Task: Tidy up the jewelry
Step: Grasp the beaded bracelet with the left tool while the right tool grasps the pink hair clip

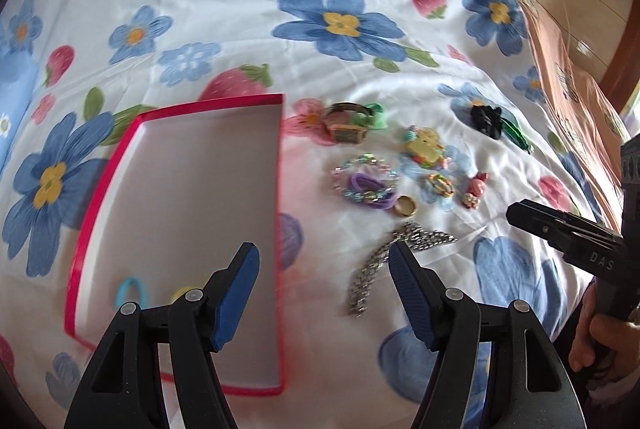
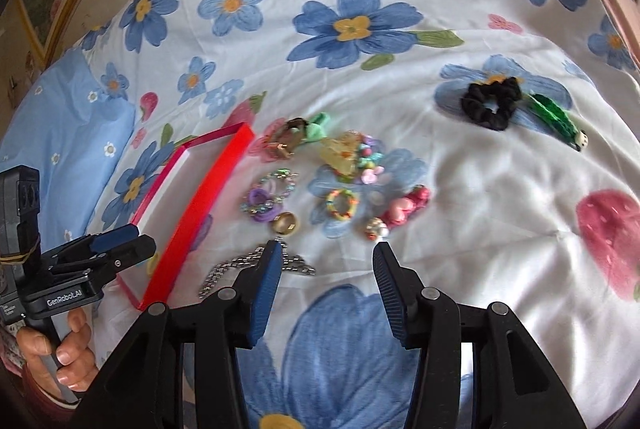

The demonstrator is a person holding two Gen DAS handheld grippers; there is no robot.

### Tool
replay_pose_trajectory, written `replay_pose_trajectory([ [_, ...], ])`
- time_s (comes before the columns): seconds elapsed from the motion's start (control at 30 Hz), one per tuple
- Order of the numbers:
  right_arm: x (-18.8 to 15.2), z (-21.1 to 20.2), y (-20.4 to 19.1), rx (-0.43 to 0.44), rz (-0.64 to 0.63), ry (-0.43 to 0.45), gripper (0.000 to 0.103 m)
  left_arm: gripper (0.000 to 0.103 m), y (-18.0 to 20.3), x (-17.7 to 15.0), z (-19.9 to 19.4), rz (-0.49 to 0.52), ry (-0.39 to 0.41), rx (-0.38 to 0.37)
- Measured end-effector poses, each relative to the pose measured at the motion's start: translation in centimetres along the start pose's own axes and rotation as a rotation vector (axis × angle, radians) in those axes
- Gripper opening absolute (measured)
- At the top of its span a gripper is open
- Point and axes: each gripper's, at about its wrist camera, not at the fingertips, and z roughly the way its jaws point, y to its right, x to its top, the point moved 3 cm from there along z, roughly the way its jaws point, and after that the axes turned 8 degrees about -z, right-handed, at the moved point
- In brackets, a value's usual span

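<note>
"GenRobot.AI" is printed on the left gripper (image 2: pixel 132 241) and "DAS" on the right gripper (image 2: pixel 326 285), and both stand spread with nothing between the pads. The jewelry lies loose on a flowered sheet (image 1: pixel 240 41) just right of one red-rimmed tray (image 1: pixel 180 189): one silver chain (image 1: pixel 384 265), one gold ring (image 1: pixel 406 207), one beaded bracelet (image 1: pixel 362 179) with purple ties, one watch (image 1: pixel 346 125), and one black scrunchie (image 2: pixel 490 103) with one green clip (image 2: pixel 554 119) well apart. In the tray lie two ties, one blue (image 1: pixel 130 293) and one yellow (image 1: pixel 182 293).
</note>
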Motion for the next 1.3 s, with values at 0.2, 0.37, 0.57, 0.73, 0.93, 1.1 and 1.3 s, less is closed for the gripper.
replay_pose_trajectory([
  [0.2,0.0,0.7,1.9,-0.024,0.031,-0.007,0.049,0.066,1.9,1.2,2.4,0.034,-0.022,-0.028],
  [0.37,0.3,2.5,2.7,-0.026,0.046,-0.032,0.049,0.065,3.5,2.8,4.8,0.067,-0.033,-0.049],
  [0.57,0.6,4.6,3.2,-0.03,0.062,-0.06,0.049,0.048,4.8,4.7,8.9,0.099,-0.083,-0.074],
  [0.73,0.9,5.5,4.0,-0.04,0.075,-0.068,0.049,0.042,6.1,5.9,12.2,0.154,-0.121,-0.075],
  [0.93,1.1,6.3,4.4,-0.046,0.07,-0.068,0.048,0.039,7.0,5.5,15.5,0.223,-0.163,-0.026],
  [1.1,1.5,7.0,4.3,-0.083,0.035,-0.065,0.042,0.014,7.0,5.5,15.7,0.237,-0.141,0.001],
  [1.3,1.7,6.9,4.5,-0.11,0.029,-0.043,0.018,0.007,5.9,6.0,13.4,0.166,-0.107,-0.082],
])
